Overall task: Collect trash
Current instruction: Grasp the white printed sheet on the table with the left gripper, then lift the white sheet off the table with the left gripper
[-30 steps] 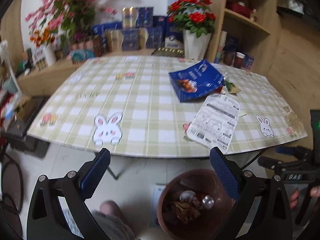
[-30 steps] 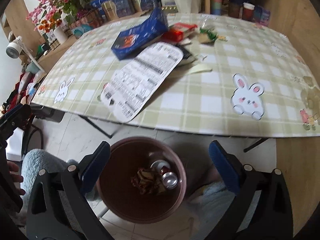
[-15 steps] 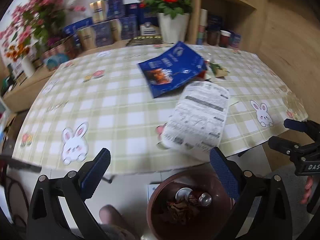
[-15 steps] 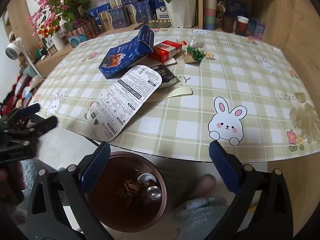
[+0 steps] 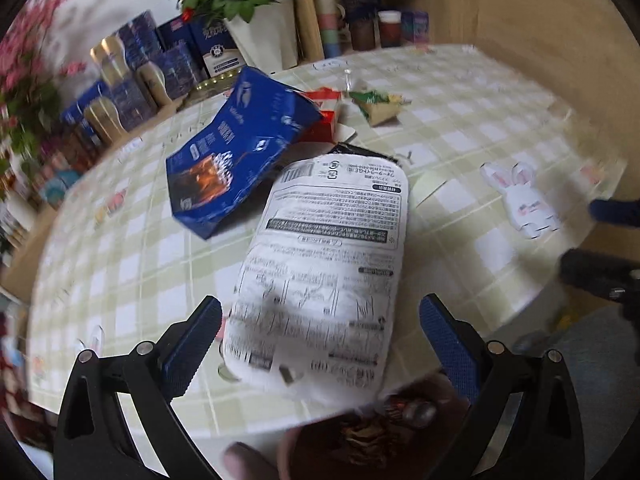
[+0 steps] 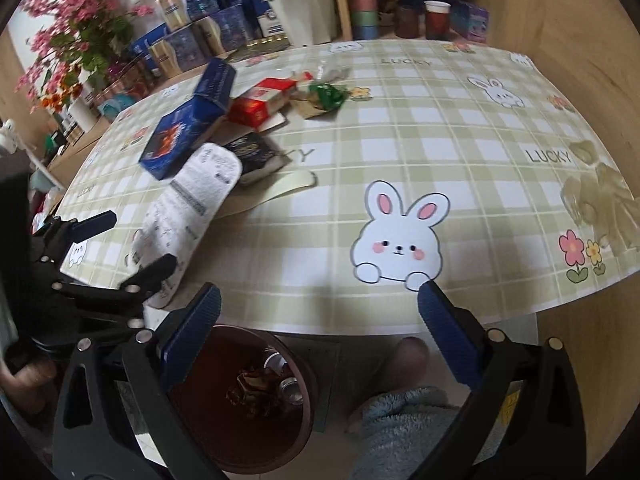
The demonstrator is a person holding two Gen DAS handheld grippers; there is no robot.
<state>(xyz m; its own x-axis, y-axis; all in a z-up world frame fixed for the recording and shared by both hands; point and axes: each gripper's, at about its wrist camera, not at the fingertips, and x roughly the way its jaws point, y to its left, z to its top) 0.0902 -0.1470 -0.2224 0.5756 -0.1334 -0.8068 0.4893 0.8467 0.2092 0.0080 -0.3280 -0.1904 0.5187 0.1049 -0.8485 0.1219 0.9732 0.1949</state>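
Reaching for the next piece of trash

Left gripper (image 5: pixel 320 344) gapes wide, empty, astride the white printed flat wrapper (image 5: pixel 324 276) overhanging the table's 6 o'clock edge; it needs closing. Right gripper (image 6: pixel 320 320), also wide open and empty, hangs above the brown round bin (image 6: pixel 248 432).

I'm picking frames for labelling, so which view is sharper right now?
Left wrist view: motion-smeared, worst toward the edges; print on the white wrapper is partly legible. Right wrist view: crisp, the tablecloth lettering reads clearly. Both bend straight lines, fisheye.
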